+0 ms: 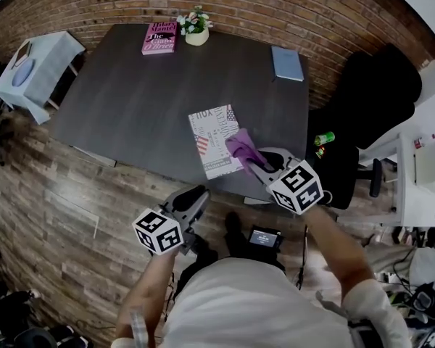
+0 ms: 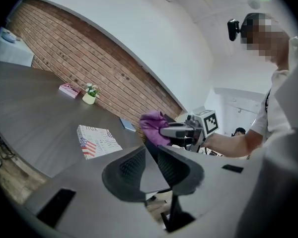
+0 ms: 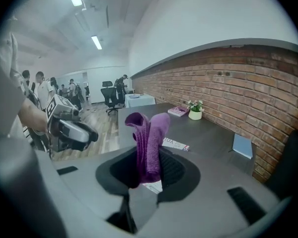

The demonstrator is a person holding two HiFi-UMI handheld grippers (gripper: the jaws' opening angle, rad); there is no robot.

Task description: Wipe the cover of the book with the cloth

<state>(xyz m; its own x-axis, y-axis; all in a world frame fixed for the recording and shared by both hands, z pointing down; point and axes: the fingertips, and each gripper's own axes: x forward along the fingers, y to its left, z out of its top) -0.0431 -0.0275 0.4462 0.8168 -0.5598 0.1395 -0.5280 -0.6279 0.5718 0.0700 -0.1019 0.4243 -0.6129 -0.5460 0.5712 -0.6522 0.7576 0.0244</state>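
Observation:
The book (image 1: pixel 216 140), white with a flag print on its cover, lies flat near the front edge of the dark table (image 1: pixel 145 100). My right gripper (image 1: pixel 255 162) is shut on a purple cloth (image 1: pixel 239 145), which hangs over the book's right edge. In the right gripper view the cloth (image 3: pixel 149 143) stands up bunched between the jaws of the right gripper (image 3: pixel 149 163), with the book (image 3: pixel 174 144) beyond. My left gripper (image 1: pixel 192 201) hovers off the table's front edge, open and empty. The left gripper (image 2: pixel 150 150) looks towards the book (image 2: pixel 97 140) and cloth (image 2: pixel 154 125).
A pink book (image 1: pixel 159 37) and a small flower pot (image 1: pixel 196 31) sit at the table's far edge, a blue notebook (image 1: pixel 287 63) at far right. A black chair (image 1: pixel 370 93) stands right of the table, a small white table (image 1: pixel 36 64) to the left.

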